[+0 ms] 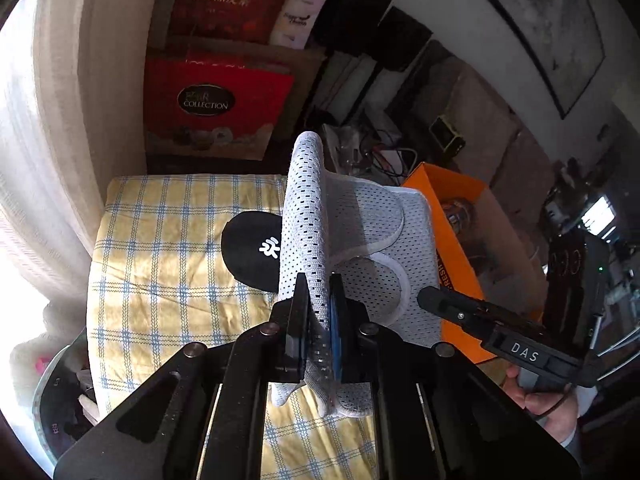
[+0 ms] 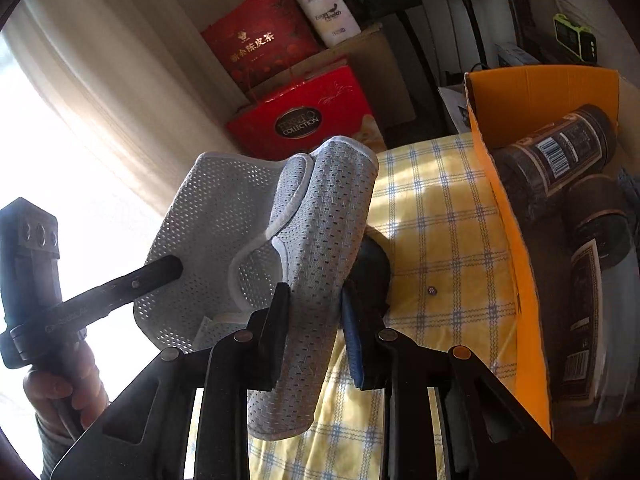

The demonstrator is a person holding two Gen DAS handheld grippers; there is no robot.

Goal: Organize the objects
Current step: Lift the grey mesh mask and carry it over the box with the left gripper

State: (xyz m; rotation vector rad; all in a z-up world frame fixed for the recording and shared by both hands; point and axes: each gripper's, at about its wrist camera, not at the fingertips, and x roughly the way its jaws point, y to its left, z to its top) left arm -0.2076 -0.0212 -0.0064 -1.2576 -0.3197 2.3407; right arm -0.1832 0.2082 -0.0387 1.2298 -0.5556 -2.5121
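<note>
2 grippers are pinching 1 mesh garment (image 1: pixel 308 216) above a checked cloth (image 1: pixel 160 248). The left gripper (image 1: pixel 319 320) is clamping a folded edge between its pads, and the right gripper (image 2: pixel 314 312) is squeezing another fold of it. A black cap (image 1: pixel 248 252) is lying beyond the left gripper's tips. An orange box (image 2: pixel 504 184) holding dark cans (image 2: pixel 560 148) is sitting right of the right gripper.
</note>
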